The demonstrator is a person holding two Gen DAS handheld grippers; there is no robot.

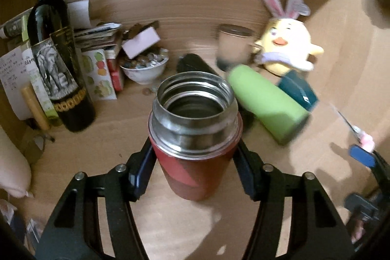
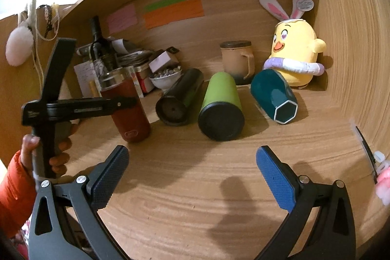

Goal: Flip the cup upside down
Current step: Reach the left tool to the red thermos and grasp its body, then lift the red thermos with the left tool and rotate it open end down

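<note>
A red cup point(image 1: 195, 162) with a steel threaded mouth stands upright, mouth up, between the jaws of my left gripper point(image 1: 195, 157). The blue pads point(image 1: 143, 167) press its red body on both sides just under the steel collar. In the right wrist view the same red cup point(image 2: 131, 111) is at the left, tilted slightly, base near the wooden desk point(image 2: 195, 199), with the left gripper point(image 2: 124, 101) clamped across it. My right gripper point(image 2: 192, 172) is open and empty, low over the desk in front.
A black tumbler point(image 2: 180, 96), a green tumbler point(image 2: 220, 106) and a teal hexagonal cup point(image 2: 275, 96) lie on their sides. A beige mug point(image 2: 237, 61) and a yellow chick plush point(image 2: 295, 52) stand behind. A wine bottle point(image 1: 56, 52), papers and a bowl point(image 1: 145, 67) crowd the left.
</note>
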